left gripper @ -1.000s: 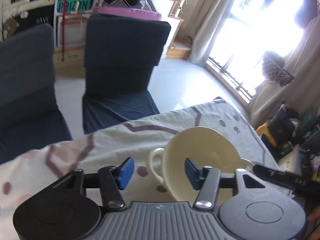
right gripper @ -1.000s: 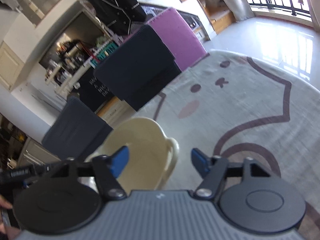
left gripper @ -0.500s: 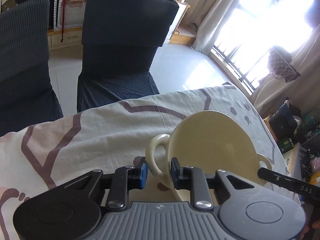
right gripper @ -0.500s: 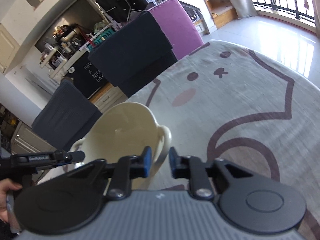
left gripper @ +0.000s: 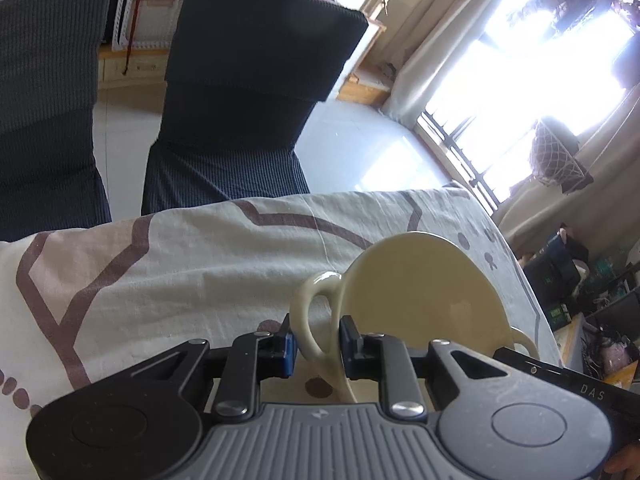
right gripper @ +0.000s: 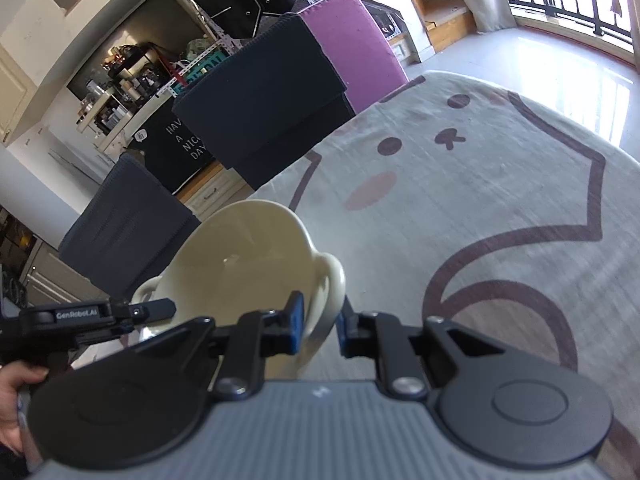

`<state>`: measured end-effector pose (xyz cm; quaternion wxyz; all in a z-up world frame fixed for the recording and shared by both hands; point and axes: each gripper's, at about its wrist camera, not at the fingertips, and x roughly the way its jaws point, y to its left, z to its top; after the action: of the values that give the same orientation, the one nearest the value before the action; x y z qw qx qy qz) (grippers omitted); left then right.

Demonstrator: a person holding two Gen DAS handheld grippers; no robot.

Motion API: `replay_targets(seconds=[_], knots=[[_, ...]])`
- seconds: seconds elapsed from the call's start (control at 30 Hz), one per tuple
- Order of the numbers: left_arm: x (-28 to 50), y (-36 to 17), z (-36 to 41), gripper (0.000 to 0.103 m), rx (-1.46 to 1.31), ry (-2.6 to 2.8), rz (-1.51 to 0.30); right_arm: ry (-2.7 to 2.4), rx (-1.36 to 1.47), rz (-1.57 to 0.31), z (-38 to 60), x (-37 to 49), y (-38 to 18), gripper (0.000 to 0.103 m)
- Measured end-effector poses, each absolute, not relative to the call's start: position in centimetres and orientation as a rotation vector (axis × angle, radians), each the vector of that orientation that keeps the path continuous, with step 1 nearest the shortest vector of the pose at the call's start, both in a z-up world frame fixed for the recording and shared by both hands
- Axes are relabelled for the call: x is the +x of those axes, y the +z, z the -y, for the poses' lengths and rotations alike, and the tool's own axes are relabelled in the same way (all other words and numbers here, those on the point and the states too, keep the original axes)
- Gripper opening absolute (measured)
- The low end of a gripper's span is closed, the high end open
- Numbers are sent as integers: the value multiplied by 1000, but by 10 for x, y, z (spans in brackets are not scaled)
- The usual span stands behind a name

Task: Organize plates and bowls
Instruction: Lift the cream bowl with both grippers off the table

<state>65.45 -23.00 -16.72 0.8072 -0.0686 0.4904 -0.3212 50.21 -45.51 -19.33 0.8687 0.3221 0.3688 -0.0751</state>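
Both sets of tongs have just closed in from wide apart, and each now clamps one loop handle of the cream bowl (left gripper: pixel 424 292). On the left wrist view the left tongs (left gripper: pixel 316 350) pinch the near handle (left gripper: pixel 306 312), blue pads pressed on either side of the loop, after dropping lower toward the bench (left gripper: pixel 160 264). On the right wrist view the right tongs (right gripper: pixel 320 322) squeeze the opposite handle (right gripper: pixel 332 280) the same way, narrow around it. That bowl sits between the two tools, over a pale cloth (right gripper: pixel 500 184) printed with a cartoon face and brown outlines that covers the bench; whether its base rests on the cloth or is lifted off, I cannot tell. It looks tilted in both views. From the right side you can see the left tool's black arm reaching in at the far handle, with a hand (right gripper: pixel 16 400) gripping it at the edge. Past the bench stand dark blue chairs (left gripper: pixel 248 92), a purple chair (right gripper: pixel 352 44) behind one, and bright windows (left gripper: pixel 532 64) beyond.
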Motion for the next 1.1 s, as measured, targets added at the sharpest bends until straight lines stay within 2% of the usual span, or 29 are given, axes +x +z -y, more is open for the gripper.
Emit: replay_targets(seconds=[0.4,0.6,0.93,1.03,1.1], knots=[[620,-152,241,24,-34,-614,-934,-160,501,-743,432,493,-178,24],[607,-150,235,24,-62,-598,-962,-149,462,-754,424,485,-157,24],[612,-162,242,25,-77,-666,-1066,-191,597,-800,453,485,-186,22],[621,-162,240,29,-94,-651,-1061,-168,626,-819,461,493,-186,23],[626,-164,240,28,-113,-657,-1081,-154,621,-847,464,498,-187,24]])
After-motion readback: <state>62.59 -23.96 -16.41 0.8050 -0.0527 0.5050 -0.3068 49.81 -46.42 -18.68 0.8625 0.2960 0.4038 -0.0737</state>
